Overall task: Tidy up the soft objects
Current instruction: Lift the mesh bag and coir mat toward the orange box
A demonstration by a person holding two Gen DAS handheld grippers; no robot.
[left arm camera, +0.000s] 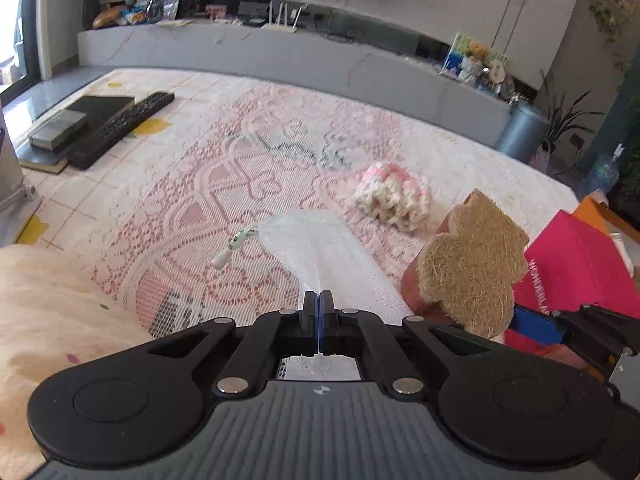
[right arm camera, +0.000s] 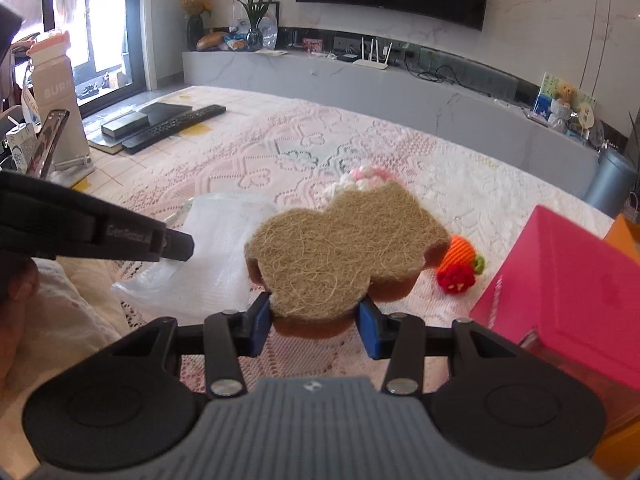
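Note:
My left gripper (left arm camera: 319, 300) is shut on the near edge of a white mesh cloth (left arm camera: 320, 246), which lifts off the lace-covered table; its cord with a small tag (left arm camera: 236, 245) hangs to the left. That cloth (right arm camera: 218, 248) shows in the right wrist view too, under the left gripper's finger (right arm camera: 176, 245). My right gripper (right arm camera: 316, 318) is shut on a brown fibre scouring sponge (right arm camera: 340, 252) with a lobed outline, held above the table; the sponge (left arm camera: 472, 264) also appears at the right of the left wrist view. A pink and white knitted piece (left arm camera: 394, 194) lies farther back.
A pink box (right arm camera: 568, 292) stands at the right. An orange knitted carrot (right arm camera: 460, 254) and a red knitted berry (right arm camera: 456, 278) lie beside it. Two remotes (left arm camera: 120, 128) and a dark book (left arm camera: 96, 110) sit at the far left. A cream cloth (left arm camera: 48, 320) lies near left.

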